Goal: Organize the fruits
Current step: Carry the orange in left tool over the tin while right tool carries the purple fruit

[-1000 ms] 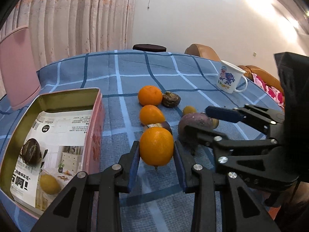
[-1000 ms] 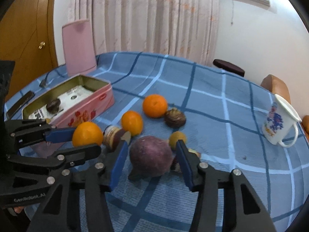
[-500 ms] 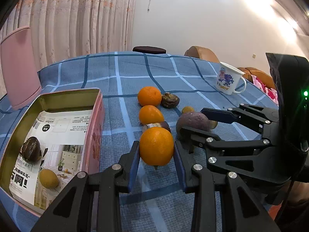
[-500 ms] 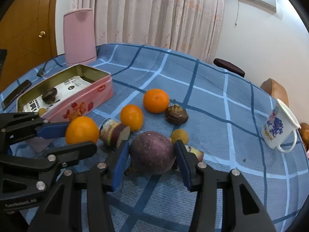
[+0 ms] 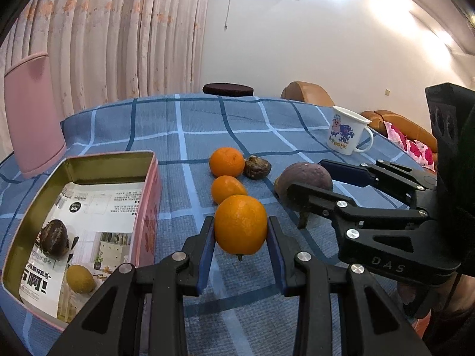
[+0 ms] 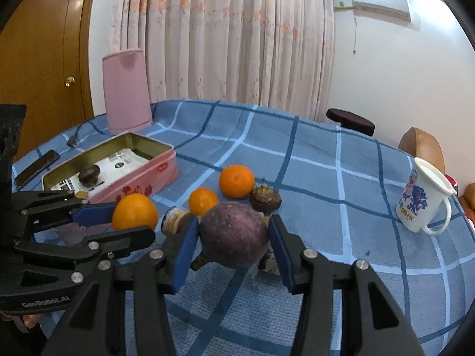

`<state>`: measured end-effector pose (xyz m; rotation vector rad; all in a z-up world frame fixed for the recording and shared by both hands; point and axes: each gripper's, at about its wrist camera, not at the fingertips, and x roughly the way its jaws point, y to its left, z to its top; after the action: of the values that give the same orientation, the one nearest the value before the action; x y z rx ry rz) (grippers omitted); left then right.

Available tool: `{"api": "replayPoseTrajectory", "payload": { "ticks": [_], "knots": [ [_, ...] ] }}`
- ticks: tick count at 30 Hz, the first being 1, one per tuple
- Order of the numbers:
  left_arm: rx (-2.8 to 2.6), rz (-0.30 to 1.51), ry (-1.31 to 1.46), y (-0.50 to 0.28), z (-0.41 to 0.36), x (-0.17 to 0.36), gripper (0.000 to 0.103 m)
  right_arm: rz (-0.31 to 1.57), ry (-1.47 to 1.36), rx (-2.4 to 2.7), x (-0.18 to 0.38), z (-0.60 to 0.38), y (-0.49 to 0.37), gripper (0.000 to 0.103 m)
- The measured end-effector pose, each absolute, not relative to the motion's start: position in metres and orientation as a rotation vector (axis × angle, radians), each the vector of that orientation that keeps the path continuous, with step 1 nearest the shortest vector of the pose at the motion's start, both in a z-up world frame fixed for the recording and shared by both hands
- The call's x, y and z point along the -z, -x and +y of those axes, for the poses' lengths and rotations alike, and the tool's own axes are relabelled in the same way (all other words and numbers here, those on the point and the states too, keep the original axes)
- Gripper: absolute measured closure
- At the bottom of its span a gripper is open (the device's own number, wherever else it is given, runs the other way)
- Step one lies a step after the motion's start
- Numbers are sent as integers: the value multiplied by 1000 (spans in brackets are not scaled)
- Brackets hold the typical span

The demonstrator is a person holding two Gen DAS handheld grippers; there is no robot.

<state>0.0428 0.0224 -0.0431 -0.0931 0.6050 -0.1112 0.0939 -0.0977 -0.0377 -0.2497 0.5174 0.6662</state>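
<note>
Your left claw point(image 5: 241, 238) is clamped on an orange point(image 5: 240, 224), held above the blue checked bench point(image 5: 207, 124) just right of the pink tin point(image 5: 150, 207). Your right claw point(image 6: 234, 241) is clamped on a purple mangosteen point(image 6: 234, 234), lifted just right of the orange. 2 more oranges point(image 5: 226, 161) and a dark brown fruit point(image 5: 256, 167) lie on the bench beyond; the tin holds 1 dark fruit point(image 5: 55, 237) and 1 yellow fruit point(image 5: 80, 279).
</note>
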Motion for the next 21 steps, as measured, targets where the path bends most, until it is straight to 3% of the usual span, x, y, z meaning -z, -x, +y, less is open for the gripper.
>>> {"api": "replayPoseTrajectory", "payload": {
  "ticks": [21],
  "knots": [
    [79, 525, 57, -36, 20, 31, 67, 412, 194, -684, 28, -111, -81, 52]
  ]
}}
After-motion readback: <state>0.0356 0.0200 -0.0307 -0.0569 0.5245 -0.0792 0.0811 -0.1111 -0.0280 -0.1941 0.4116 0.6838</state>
